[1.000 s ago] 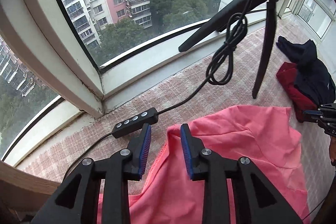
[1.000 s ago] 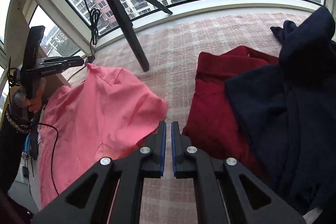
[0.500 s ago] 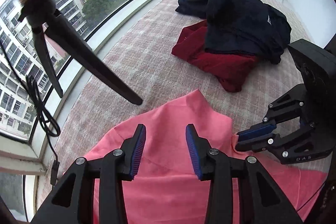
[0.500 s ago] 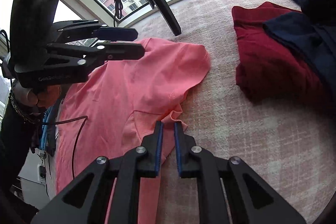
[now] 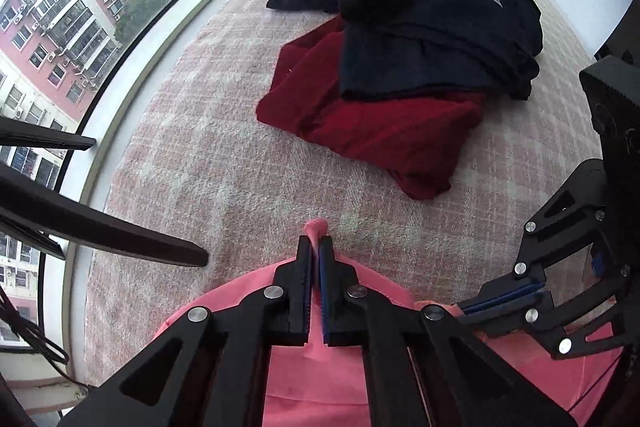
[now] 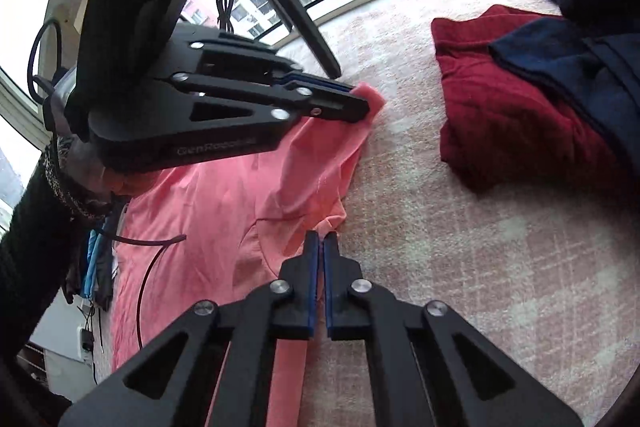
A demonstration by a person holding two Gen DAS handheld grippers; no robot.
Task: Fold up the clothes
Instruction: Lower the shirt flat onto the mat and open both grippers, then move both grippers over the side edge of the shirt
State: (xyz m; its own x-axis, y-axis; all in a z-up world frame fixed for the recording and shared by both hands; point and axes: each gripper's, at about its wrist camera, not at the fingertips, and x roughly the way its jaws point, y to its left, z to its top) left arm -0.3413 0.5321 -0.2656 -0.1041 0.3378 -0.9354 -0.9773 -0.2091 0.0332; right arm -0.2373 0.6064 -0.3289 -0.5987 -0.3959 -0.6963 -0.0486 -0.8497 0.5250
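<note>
My left gripper pinches the far corner of the pink shirt, which lies at the checked mat's near edge. My right gripper pinches its sleeve hem. I should lift both evenly, keeping the edge taut.

From your right wrist view, at about ten o'clock, the side of the black plastic left hand-held gripper carries pale raised lettering that reads roughly "GenRobot", its end blurred. The small light mark on the dark navy garment is too small to read.
</note>
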